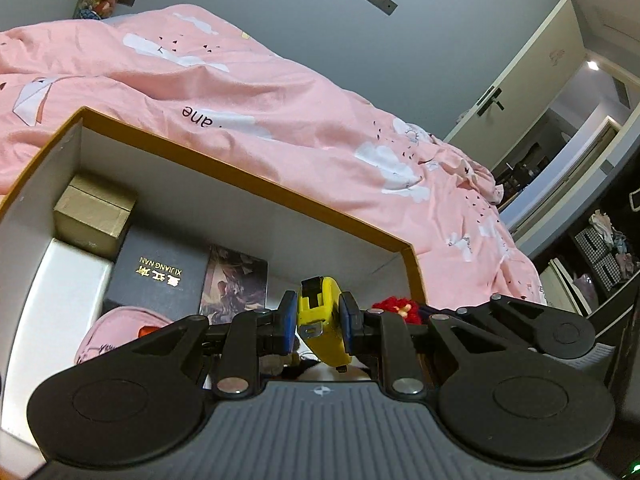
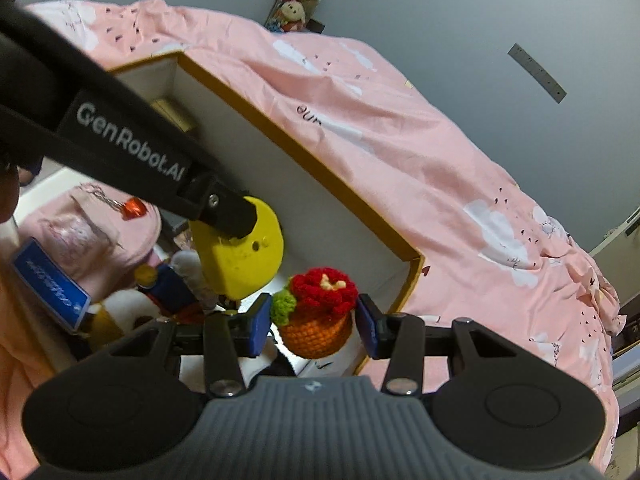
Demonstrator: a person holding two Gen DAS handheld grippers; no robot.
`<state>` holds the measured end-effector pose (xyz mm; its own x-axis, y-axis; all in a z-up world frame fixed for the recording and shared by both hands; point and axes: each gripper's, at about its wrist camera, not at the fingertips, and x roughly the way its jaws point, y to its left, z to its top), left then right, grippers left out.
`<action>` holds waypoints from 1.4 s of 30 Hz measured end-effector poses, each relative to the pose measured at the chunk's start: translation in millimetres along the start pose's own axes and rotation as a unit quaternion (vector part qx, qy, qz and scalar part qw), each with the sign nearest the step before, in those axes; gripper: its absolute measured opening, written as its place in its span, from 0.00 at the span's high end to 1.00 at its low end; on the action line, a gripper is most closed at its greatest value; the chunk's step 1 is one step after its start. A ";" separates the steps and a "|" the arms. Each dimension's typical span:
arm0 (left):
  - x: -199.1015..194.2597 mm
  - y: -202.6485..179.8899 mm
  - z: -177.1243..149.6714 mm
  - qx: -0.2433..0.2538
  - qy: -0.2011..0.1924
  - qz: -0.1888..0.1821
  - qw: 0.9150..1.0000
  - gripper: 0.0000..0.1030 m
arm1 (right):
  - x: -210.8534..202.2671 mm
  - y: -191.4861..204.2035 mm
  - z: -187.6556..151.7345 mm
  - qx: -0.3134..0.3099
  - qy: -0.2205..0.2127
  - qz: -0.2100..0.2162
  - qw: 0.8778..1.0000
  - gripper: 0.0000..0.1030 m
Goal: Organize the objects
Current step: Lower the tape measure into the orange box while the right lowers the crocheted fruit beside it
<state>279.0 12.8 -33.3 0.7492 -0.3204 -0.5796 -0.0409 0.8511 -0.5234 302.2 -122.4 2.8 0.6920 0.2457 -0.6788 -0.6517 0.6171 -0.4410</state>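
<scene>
Yellow plastic is squeezed between the blue jaws of the left gripper (image 1: 318, 317): a tape measure (image 1: 322, 320) is held over the open box (image 1: 256, 184). The right gripper (image 2: 314, 325) is spread wide around a knitted flower pot (image 2: 318, 312), and touching cannot be told. Small boxes and a pink pouch (image 1: 110, 330) are already packed inside. The tape measure is yet to be put down. The box is set on a pink bed (image 1: 280, 120).

Yellow tape measure (image 1: 322, 322), red-and-orange crochet flower pot (image 2: 318, 316), pink cloud-print duvet (image 1: 248, 96), orange-rimmed white box (image 1: 256, 178)
</scene>
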 end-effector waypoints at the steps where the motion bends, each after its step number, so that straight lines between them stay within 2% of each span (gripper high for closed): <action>1: 2.7 0.8 1.0 -0.002 0.002 0.000 1.000 0.77 | 5.3 -0.5 0.8 -0.002 0.004 0.002 1.000 0.54; 7: 16.4 2.9 5.7 -0.002 0.009 0.003 1.000 0.77 | 32.5 -1.4 1.9 -0.005 0.028 0.004 1.000 0.54; 13: 28.5 3.2 9.0 0.002 0.019 0.006 1.000 0.78 | 42.2 2.0 2.1 -0.022 0.030 0.007 0.999 0.54; 18: 36.7 1.7 12.3 0.009 0.021 0.011 1.000 0.79 | 34.9 -2.0 1.8 -0.022 0.019 0.001 1.000 0.48; 25: 49.0 -3.6 10.4 0.028 0.025 0.027 0.999 0.79 | 20.8 -7.8 2.0 -0.023 0.010 -0.004 1.000 0.47; 33: 62.9 0.2 8.5 0.035 0.053 0.033 0.997 0.79 | 17.9 -6.7 -1.3 -0.022 0.012 -0.003 1.000 0.47; 36: 64.9 1.9 8.4 0.033 0.063 0.042 0.997 0.76 | 17.6 -4.4 -2.2 -0.024 0.013 -0.002 1.000 0.46; 40: 59.7 0.7 7.9 0.039 0.056 0.049 0.996 0.63 | 17.0 -2.9 -2.7 -0.025 0.014 -0.003 1.000 0.45; 42: 54.6 -1.6 8.2 0.044 0.045 0.059 0.996 0.60 | 15.4 -3.2 -2.3 -0.022 0.013 -0.003 1.000 0.45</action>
<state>325.4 -2.6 -59.0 0.6795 -0.2486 -0.6902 -0.0650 0.9167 -0.3942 314.2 -122.3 -7.6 0.6875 0.2228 -0.6912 -0.6616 0.5845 -0.4697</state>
